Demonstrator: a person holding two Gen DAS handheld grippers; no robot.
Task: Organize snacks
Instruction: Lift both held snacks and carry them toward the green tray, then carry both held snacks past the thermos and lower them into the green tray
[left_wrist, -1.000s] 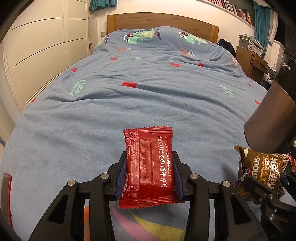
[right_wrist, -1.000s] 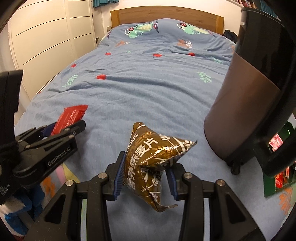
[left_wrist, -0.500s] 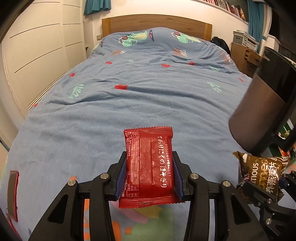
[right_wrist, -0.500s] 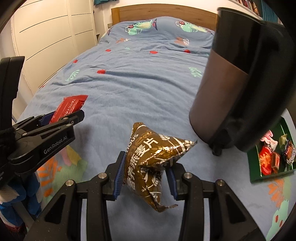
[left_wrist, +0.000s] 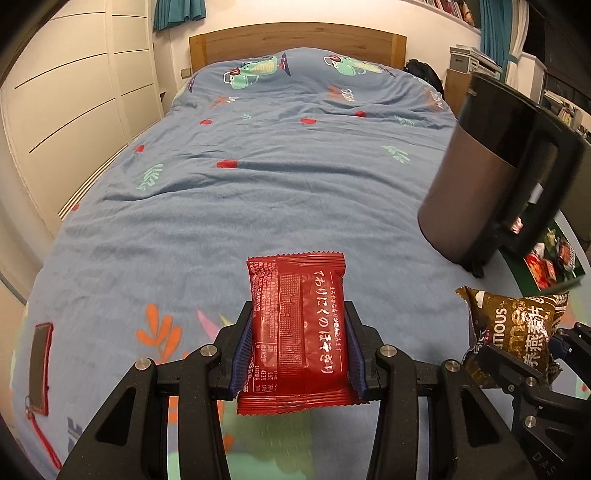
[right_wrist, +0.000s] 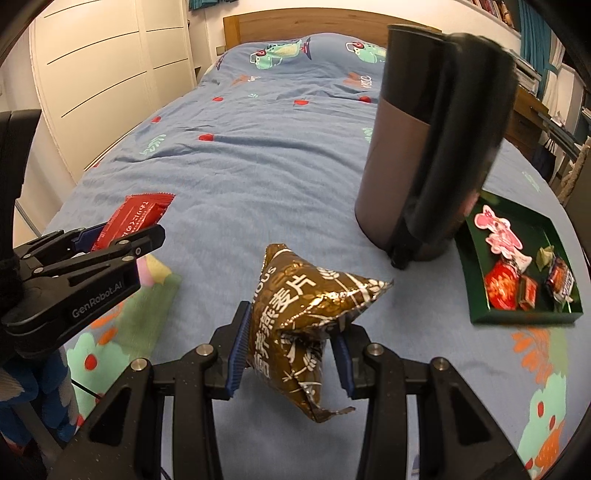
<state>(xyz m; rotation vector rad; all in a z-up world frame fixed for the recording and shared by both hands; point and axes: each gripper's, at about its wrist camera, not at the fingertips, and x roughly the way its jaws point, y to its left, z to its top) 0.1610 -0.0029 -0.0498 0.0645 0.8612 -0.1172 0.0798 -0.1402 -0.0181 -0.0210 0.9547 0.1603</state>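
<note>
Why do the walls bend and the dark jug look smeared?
Left wrist view: the fisheye lens bows the wardrobe, and the red packet stays sharp. Right wrist view: the jug smears with motion blur, and the brown packet catches glare.

— How's the light?

— Warm and fairly dim indoor light over my bed (left_wrist: 258, 192), soft shadows in its folds. The brown foil packet (right_wrist: 306, 317) in my right tool (right_wrist: 291, 343) throws bright glints.

— Sharpness?

— The dark bin (right_wrist: 424, 155) beside the packet is smeared with motion blur, like the green tray (right_wrist: 480, 314) behind it. Fisheye bending curves the wardrobe (left_wrist: 66, 110); the corners go black.
</note>
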